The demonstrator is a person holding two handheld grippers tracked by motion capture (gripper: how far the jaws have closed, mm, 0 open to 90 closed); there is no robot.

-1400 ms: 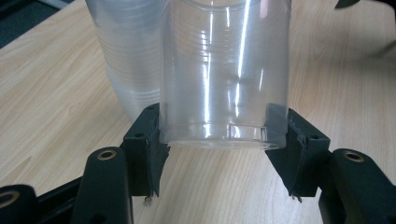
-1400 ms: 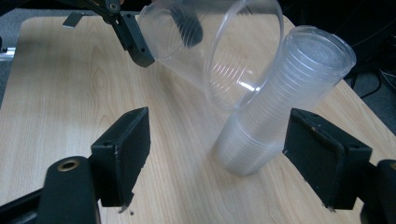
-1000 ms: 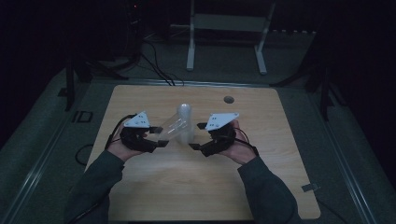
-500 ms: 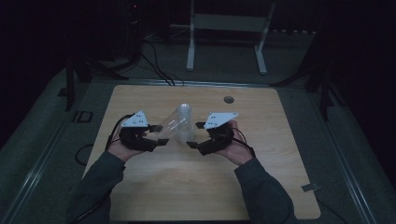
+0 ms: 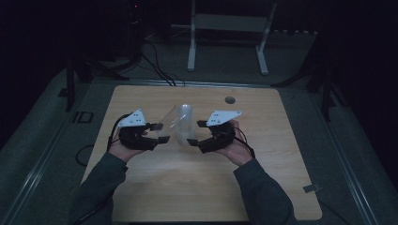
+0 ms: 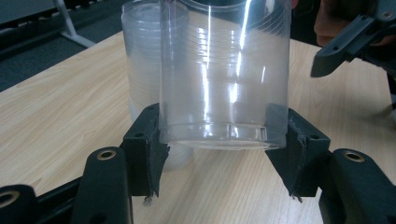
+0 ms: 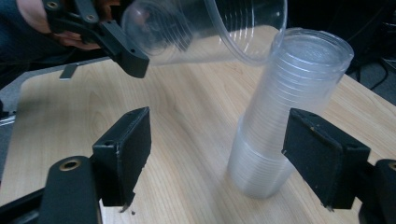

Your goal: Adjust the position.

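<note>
Plastic cup (image 6: 224, 79): clamped at its base by left gripper (image 5: 157, 133), tilted beside cup stack (image 7: 285, 121). Right gripper (image 5: 195, 133) half open, empty, near stack. Step: separating; next, likely steadying stack.

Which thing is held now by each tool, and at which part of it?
The left tool holds a single clear cup by its base end, one jaw on each side. The right tool holds nothing; its jaws stand open beside the cup stack.
</note>
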